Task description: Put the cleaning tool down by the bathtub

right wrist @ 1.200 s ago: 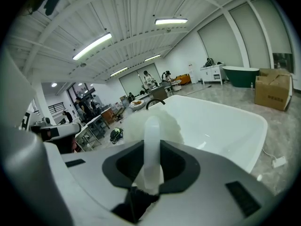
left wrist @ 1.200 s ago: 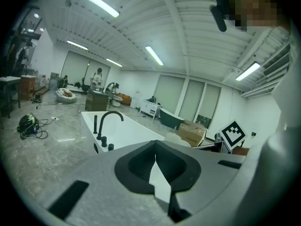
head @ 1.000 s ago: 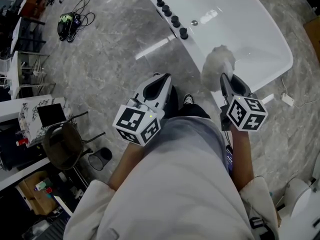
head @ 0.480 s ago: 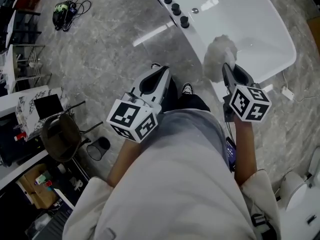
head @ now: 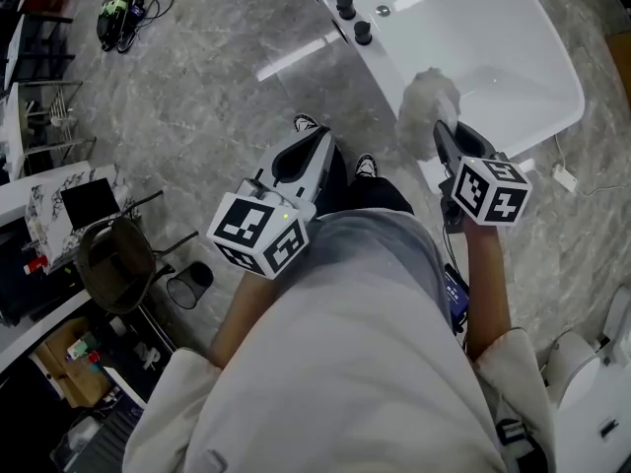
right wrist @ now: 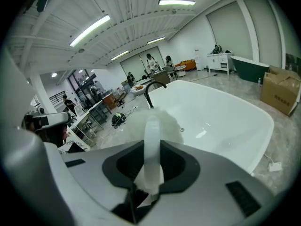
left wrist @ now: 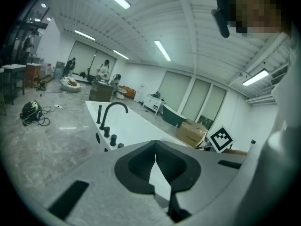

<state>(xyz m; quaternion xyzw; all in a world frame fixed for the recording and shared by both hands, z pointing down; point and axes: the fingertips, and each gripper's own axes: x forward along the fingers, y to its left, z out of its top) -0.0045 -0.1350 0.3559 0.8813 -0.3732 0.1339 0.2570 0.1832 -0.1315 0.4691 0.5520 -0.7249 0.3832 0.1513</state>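
1. My right tongs [right wrist: 151,145] clamp the white handle of the cleaning tool [head: 426,104], whose fluffy head sticks out past the jaw tips.
2. That head hangs over the near rim of the white bathtub [head: 513,57], just ahead of the right tongs.
3. My left tongs [left wrist: 155,149] are pressed together with nothing between them. They hang over the grey marble floor [head: 217,97], beside the right pair and short of the tub.
4. Black tap knobs [head: 345,8] line the tub's edge ahead of the left tongs.

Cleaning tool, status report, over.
Left gripper shut, empty. Right gripper shut on fluffy duster, held up near bathtub rim, not yet down. Shoe on floor beside tub.
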